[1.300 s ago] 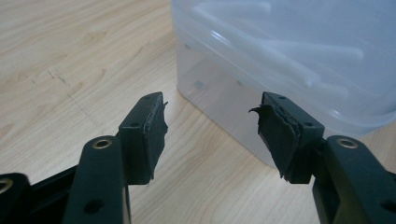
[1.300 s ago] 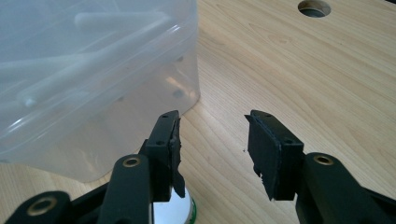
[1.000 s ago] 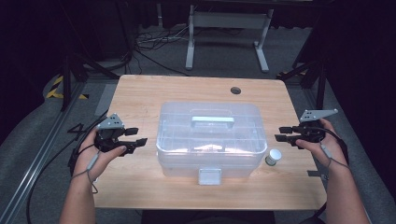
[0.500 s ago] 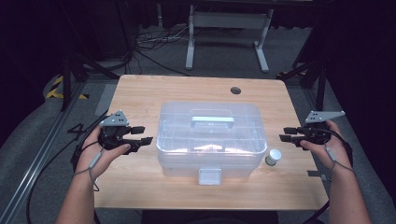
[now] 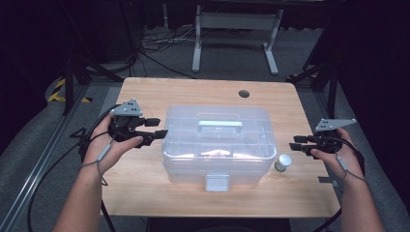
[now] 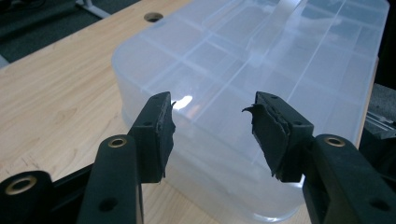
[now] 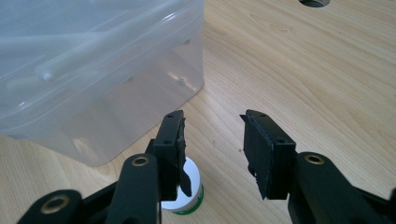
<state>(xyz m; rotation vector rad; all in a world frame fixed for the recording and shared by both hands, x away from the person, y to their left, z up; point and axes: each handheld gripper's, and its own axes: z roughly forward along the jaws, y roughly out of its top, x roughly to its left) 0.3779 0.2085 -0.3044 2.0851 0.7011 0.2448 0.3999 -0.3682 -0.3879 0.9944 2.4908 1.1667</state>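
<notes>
I was working in what looked like a lab or test studio, not a home. The wooden table (image 5: pixel 145 96) had a cable hole (image 5: pixel 243 93) cut into its top and stood alone on grey carpet (image 5: pixel 43 145). Loose cables (image 5: pixel 154 43) lay tangled on the floor behind it, near the metal legs of a stand (image 5: pixel 237 29). Yellow-and-black hazard tape (image 5: pixel 60 89) marked the floor at the left, and dark surroundings closed in the whole space.

You look down on the bench (image 5: pixel 145 96) from above, while both claw cameras sit close, sharing the clear box (image 5: pixel 220 145).
</notes>
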